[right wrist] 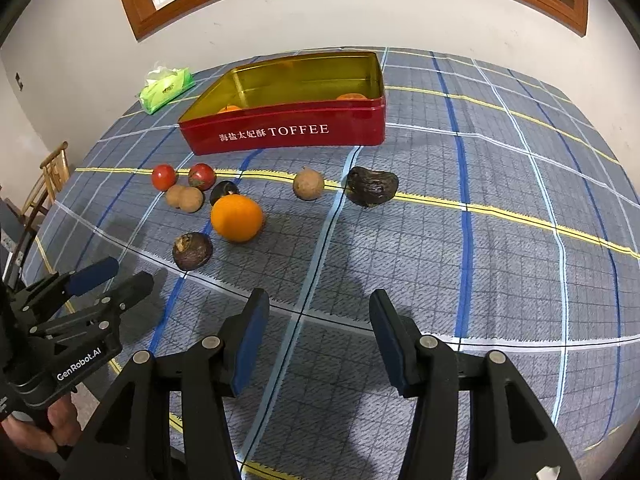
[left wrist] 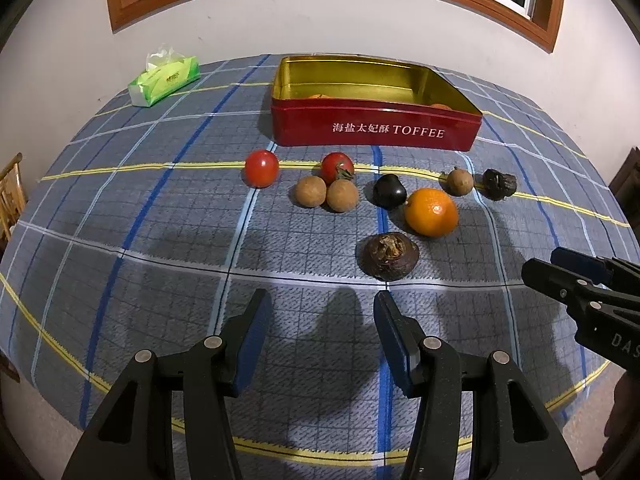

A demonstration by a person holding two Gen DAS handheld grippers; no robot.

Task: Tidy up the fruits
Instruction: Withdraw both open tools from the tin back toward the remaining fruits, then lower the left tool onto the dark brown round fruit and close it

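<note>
Green tissue pack (left wrist: 164,80) sits far left on the plaid cloth (left wrist: 160,240). Next, red tin (left wrist: 376,130) reading "海盐太妃酥 TOFFEE", gold inside, w/ orange fruit just showing over its wall. In front: 2 tomatoes (left wrist: 261,168), 2 tan longans (left wrist: 342,195), a black fruit (left wrist: 389,191), an orange (left wrist: 431,212), a dark water chestnut (left wrist: 388,255), all loose on the cloth. Left gripper (left wrist: 320,308), marked "GenRobot.AI", wide apart & holding nothing; right gripper (right wrist: 316,308) likewise, both short of the fruit
</note>
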